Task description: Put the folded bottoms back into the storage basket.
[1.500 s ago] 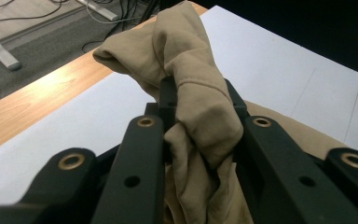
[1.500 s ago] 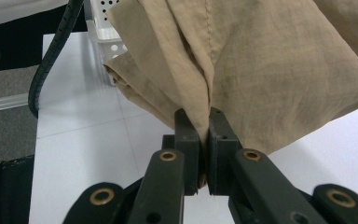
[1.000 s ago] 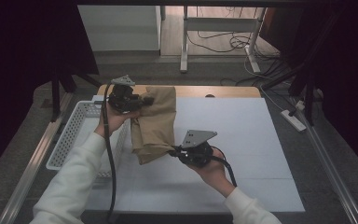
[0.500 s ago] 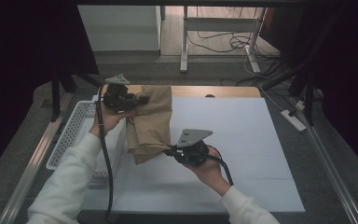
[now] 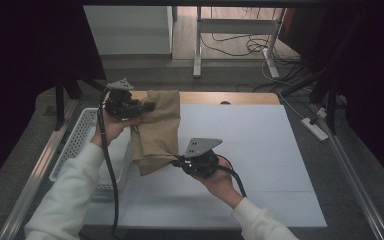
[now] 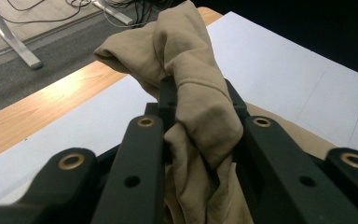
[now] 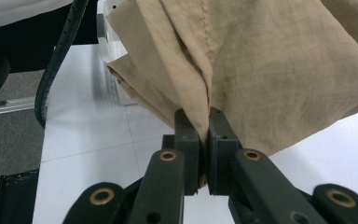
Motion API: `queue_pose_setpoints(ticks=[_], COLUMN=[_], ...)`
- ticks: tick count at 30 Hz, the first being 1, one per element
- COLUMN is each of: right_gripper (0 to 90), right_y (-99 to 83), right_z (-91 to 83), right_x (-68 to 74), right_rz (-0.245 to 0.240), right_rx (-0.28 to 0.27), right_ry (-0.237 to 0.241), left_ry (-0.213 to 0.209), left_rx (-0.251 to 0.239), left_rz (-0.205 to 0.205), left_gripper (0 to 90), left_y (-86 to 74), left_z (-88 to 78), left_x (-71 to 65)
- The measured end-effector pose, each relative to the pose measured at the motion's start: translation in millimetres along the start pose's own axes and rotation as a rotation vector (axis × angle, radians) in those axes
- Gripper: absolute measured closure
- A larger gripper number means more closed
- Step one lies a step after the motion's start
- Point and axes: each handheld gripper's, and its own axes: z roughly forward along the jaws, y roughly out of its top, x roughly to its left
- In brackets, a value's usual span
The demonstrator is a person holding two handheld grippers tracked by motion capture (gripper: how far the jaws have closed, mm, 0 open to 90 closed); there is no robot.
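I find the tan cloth garment (image 5: 156, 131) held clear of the white tabletop (image 5: 260, 150) between my two claws, hanging over the tabletop's left portion, just beside the white plastic basket (image 5: 80, 142) that stands at the left edge. My left claw (image 5: 147, 106) is clamped on a bunched, twisted fold at the upper end; in the left gripper view a thick roll of fabric (image 6: 200, 116) fills the gap between the jaws and spills out beyond their tips. My right claw (image 5: 176, 161) is closed tight on a thin pinch at the lower edge; in the right gripper view the jaws stand almost together with a few layers of cloth (image 7: 261, 70) caught between them and the rest draping above and to both sides. I judge the garment light, limp and wholly without stiffness: it sags and creases wherever it is unsupported, and it will not keep any shape I give it. The weave looks matte rather than slick, so slipping seems unlikely, though the thin pinch on the right holds little material and could pull free under a sharp tug. The stitched seam (image 7: 204, 28) visible above the right claw would, in my assessment, give firmer purchase than loose mid-panel cloth.
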Motion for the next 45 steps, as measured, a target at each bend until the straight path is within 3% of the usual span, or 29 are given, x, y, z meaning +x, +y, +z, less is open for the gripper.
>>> queue_pose_setpoints(ticks=[45], right_gripper=[84.9], right_y=[22.7], right_z=[30.8], right_x=[4.8], right_rz=[-0.012], right_rx=[-0.032], right_ry=[0.051], left_ry=[0.060], left_rx=[-0.009], left_rz=[-0.024], left_gripper=[76.0], left_y=[-9.8], left_z=[-34.8], left_x=[18.1])
